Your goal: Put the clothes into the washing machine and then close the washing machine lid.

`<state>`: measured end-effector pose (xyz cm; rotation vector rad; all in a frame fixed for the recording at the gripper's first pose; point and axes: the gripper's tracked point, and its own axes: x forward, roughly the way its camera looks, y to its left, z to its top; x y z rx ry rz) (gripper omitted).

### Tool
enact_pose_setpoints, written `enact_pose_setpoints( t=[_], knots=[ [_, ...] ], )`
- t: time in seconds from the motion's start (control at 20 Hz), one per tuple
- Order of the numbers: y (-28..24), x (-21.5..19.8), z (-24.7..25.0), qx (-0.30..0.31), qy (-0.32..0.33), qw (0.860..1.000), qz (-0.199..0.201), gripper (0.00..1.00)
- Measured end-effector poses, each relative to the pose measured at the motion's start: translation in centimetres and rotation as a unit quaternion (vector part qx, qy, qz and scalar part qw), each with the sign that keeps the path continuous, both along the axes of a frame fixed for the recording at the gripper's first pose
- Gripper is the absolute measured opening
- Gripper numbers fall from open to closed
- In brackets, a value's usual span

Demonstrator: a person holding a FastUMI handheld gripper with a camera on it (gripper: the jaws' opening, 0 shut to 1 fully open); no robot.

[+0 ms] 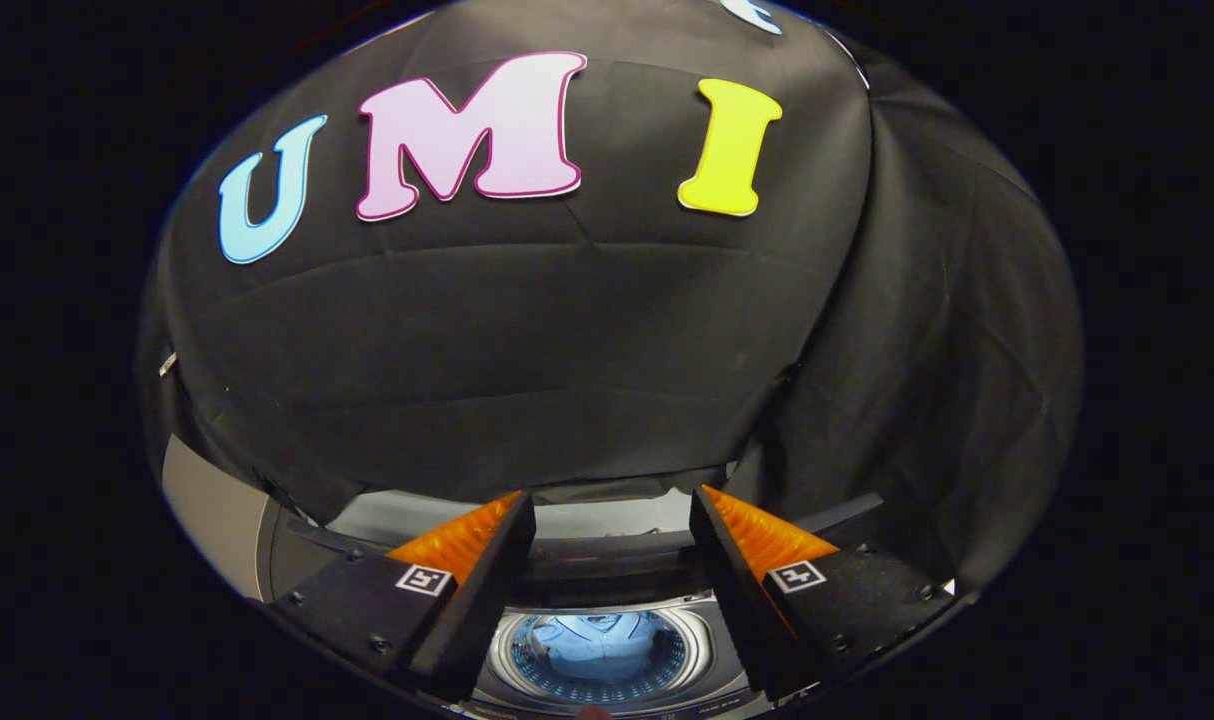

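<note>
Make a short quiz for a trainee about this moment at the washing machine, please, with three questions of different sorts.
1. True or false: the gripper is shut on the garment.
2. Where is the light blue garment? A) on the floor B) inside the drum C) over the fingers
3. Fill in: the washing machine stands ____, its lid not yet closed.

Key:
1. False; the fingers are apart and hold nothing.
2. B
3. open
</note>
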<state>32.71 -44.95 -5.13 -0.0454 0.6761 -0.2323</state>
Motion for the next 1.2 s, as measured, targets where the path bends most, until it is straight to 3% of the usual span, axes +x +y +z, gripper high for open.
enact_pose_setpoints(
  t=[0.55, 1.2],
  knots=[
    [0.4, -4.9, -0.1, 0.000, -0.003, 1.000, 0.007, 0.99],
    [0.4, -6.6, -0.1, 0.000, -0.017, 1.000, 0.006, 0.99]
  ],
)
